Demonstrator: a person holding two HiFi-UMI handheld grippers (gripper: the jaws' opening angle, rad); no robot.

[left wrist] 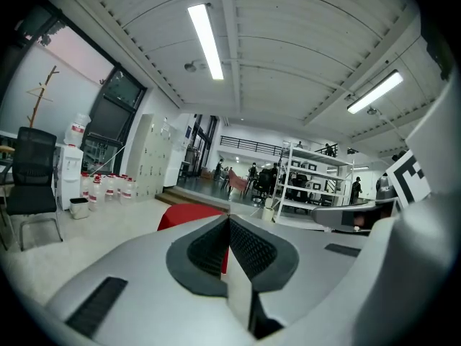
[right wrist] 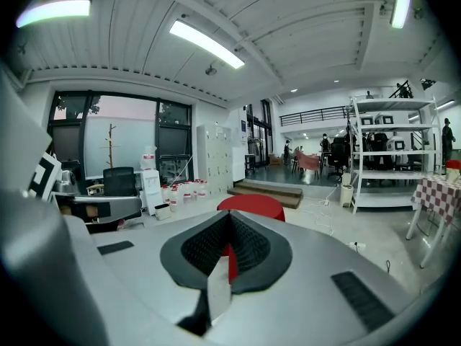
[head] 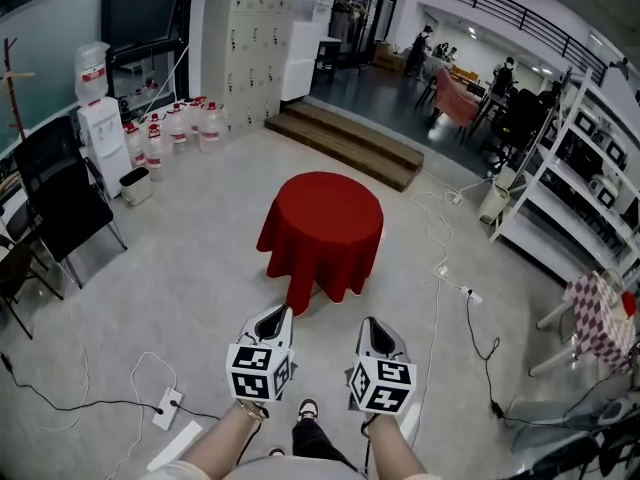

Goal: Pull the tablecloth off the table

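A small round table stands a few steps ahead of me under a red tablecloth [head: 322, 230] that drapes well down its sides. The same red tablecloth [left wrist: 189, 215] peeks over the jaws in the left gripper view, and the red tablecloth [right wrist: 252, 206] appears likewise in the right gripper view. My left gripper [head: 279, 315] and right gripper [head: 371, 326] hang side by side short of the table, both pointing at it. Each is shut with nothing between its pads. Neither touches the cloth.
A low wooden step [head: 350, 140] lies behind the table. Water bottles [head: 175, 126] and a dispenser [head: 100, 118] stand at the left, black chairs [head: 60, 203] nearer. Metal shelving [head: 580, 183] lines the right; a checkered table [head: 600, 318] is beside it. Cables [head: 440, 248] and power strips [head: 166, 408] cross the floor.
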